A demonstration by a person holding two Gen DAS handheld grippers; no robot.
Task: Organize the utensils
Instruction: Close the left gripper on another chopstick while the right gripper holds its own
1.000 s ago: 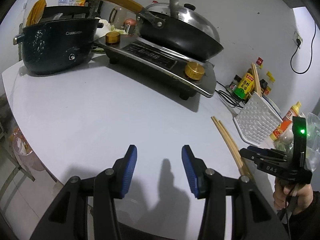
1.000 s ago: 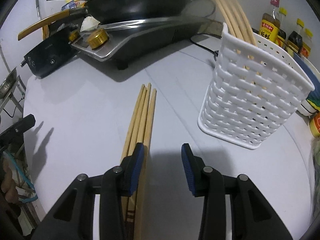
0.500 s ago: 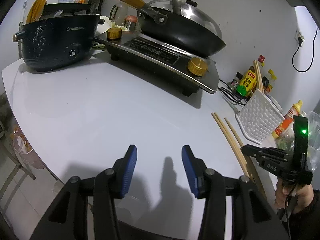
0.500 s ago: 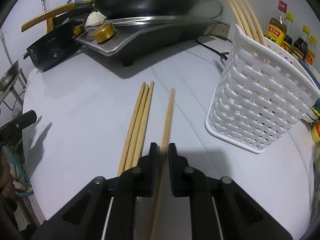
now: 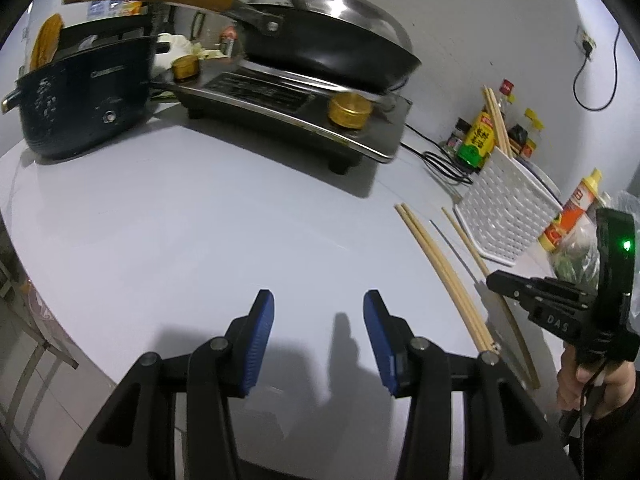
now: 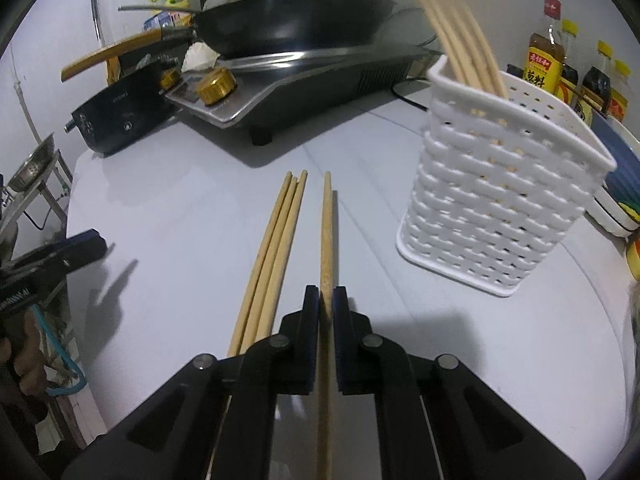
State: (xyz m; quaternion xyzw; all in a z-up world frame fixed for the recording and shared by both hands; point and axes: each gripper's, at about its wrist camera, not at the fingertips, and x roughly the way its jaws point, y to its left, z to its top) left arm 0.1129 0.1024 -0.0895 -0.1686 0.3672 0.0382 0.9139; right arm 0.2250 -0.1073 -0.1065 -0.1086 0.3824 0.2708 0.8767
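My right gripper [image 6: 326, 296] is shut on a single wooden chopstick [image 6: 326, 224], which points forward just above the white table [image 6: 180, 208]. Three more chopsticks [image 6: 276, 240] lie together on the table just left of it. To the right stands a white lattice utensil basket [image 6: 496, 200] with several chopsticks [image 6: 452, 32] upright inside. My left gripper [image 5: 318, 320] hangs open over bare table, nothing between its blue pads. The left wrist view also has the right gripper [image 5: 496, 280], the held chopstick [image 5: 464, 240], the lying chopsticks [image 5: 436, 268] and the basket [image 5: 508, 212] at the right.
A stove [image 6: 304, 76] with a lidded black pan [image 6: 292, 12] stands at the back. A dark electric pot [image 5: 80, 96] sits at the back left. Sauce bottles [image 6: 548, 60] line the wall behind the basket, with stacked bowls [image 6: 616, 204] at the right edge.
My right gripper closed on one chopstick and drew it to the right, away from the other three. The left gripper shifted sideways and stayed open.
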